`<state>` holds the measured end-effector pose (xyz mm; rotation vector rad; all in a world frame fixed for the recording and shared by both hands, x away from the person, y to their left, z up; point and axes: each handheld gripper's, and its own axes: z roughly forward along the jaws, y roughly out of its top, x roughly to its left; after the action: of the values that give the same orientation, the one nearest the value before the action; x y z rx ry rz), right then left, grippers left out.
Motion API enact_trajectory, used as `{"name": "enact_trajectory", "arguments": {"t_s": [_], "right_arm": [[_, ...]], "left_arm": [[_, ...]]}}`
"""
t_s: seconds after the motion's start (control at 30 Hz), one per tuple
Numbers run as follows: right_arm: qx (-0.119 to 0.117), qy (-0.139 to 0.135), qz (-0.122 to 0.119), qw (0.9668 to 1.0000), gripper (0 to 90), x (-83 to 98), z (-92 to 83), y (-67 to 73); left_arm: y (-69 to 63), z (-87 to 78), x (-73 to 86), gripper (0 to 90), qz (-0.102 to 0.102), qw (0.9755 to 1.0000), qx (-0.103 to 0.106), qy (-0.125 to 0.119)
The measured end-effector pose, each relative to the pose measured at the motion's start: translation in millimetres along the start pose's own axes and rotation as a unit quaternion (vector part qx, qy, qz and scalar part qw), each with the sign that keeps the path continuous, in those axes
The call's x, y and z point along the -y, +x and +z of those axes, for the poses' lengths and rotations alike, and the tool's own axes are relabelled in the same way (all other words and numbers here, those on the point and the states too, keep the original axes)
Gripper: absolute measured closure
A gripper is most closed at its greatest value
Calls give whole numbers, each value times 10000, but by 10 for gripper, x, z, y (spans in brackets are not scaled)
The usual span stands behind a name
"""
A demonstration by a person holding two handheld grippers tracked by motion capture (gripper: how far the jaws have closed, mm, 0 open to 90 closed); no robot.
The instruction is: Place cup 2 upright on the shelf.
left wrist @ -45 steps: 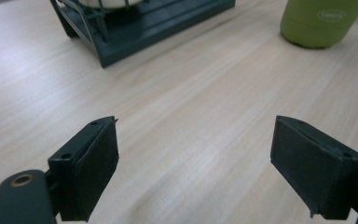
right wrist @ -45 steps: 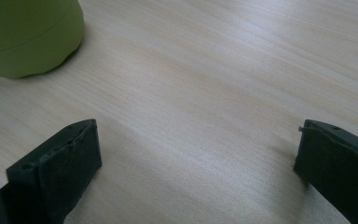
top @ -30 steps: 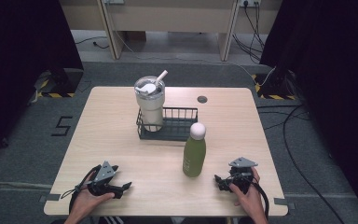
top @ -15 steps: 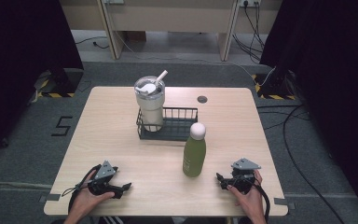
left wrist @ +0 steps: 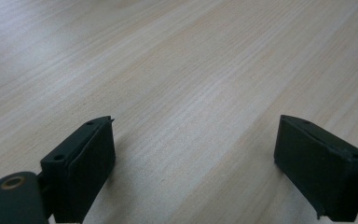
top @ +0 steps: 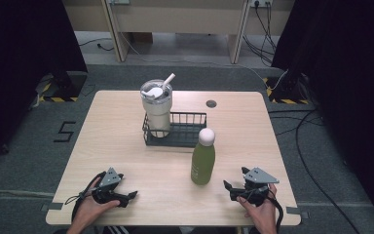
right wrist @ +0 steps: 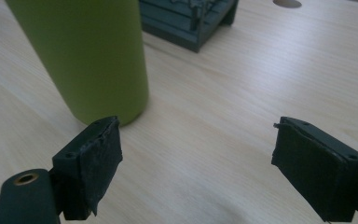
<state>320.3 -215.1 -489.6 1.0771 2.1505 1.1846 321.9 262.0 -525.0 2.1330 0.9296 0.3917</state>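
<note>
Right gripper view: showed right gripper (right wrist: 196, 154) jaws apart, empty, having just been opening, best centred squarely on tall green metal bottle (right wrist: 91, 56) before squeezing.

a light wooden table (top: 126, 122) stands on a grey carpeted floor (top: 321, 195), with black curtains (top: 24, 58) hanging at both sides. behind it runs pale wooden furniture (top: 175, 19), perhaps a desk or bench, with cables (top: 268, 19) trailing beneath. yellow-black hazard tape (top: 53, 99) and a "5" mark (top: 64, 131) lie on the floor.
</note>
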Motion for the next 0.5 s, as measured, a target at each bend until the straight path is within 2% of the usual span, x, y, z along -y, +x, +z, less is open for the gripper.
{"name": "enact_trajectory", "arguments": {"t_s": [0.13, 0.23, 0.3, 0.5], "right_arm": [[-125, -113, -44, 9998, 153, -30, -26, 38], [-326, -290, -25, 9990, 152, -64, -54, 78], [-345, -315, -33, 9989, 152, -74, -58, 90], [-649, -475, -218, 9965, 153, -157, -25, 222]], "left_arm": [[0, 2, -1, 115, 0, 10000, 0, 1], [1, 4, -3, 114, -4, 10000, 2, -1], [1, 5, -4, 114, -1, 10000, 4, 2], [2, 7, -7, 113, 0, 10000, -6, 6]]}}
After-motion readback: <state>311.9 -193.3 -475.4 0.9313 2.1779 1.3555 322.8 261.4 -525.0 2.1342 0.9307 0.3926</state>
